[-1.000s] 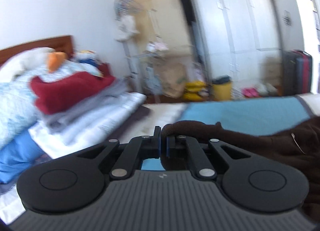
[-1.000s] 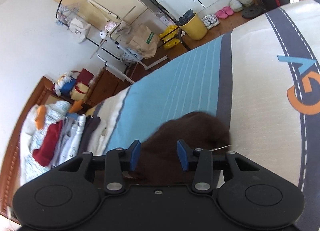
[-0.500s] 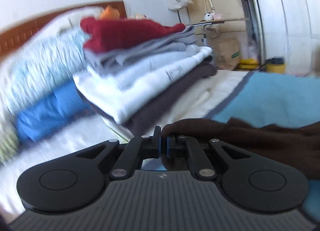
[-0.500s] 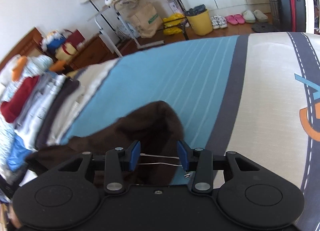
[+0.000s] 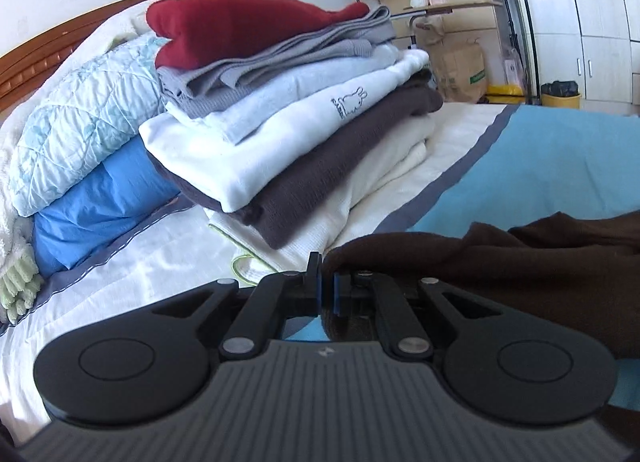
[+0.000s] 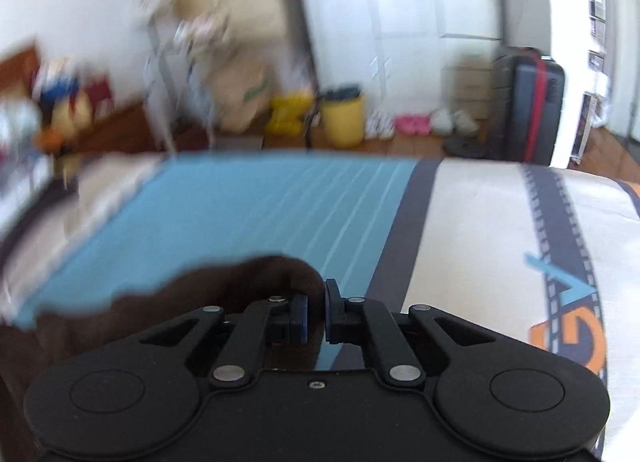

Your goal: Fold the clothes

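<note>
On the bed (image 5: 560, 150), my left gripper (image 5: 327, 290) is pinching the brown garment (image 5: 500, 258) at one edge, fingers nearly closed. My right gripper (image 6: 316, 316) is clamping another fold likewise. Beside it, a stack of folded clothes (image 5: 288, 110) is resting.

Both wrist views sit low over the bed (image 5: 560, 150), the left facing the stack of folded clothes (image 5: 288, 102) closely, the right facing the far wardrobe (image 6: 420, 2); they share the yellow bin (image 6: 344, 118).
</note>
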The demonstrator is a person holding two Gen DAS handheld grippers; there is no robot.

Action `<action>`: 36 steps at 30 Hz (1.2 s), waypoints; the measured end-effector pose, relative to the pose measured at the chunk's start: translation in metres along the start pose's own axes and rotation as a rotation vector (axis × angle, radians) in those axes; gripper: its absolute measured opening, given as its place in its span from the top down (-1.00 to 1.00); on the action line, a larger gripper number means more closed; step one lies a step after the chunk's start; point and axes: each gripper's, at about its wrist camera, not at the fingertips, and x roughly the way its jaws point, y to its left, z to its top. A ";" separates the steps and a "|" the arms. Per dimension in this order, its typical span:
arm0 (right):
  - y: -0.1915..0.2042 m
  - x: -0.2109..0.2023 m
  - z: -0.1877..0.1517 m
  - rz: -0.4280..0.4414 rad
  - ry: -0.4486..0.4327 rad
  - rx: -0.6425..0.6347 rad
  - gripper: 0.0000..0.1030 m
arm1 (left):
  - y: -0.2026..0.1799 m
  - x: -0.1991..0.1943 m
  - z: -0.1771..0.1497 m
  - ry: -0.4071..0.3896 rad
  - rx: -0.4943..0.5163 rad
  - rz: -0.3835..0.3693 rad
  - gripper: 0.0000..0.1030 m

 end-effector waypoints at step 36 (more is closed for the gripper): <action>-0.001 -0.290 0.070 -0.074 -0.576 -0.059 0.85 | 0.062 -0.168 0.082 -0.477 -0.073 -0.087 0.90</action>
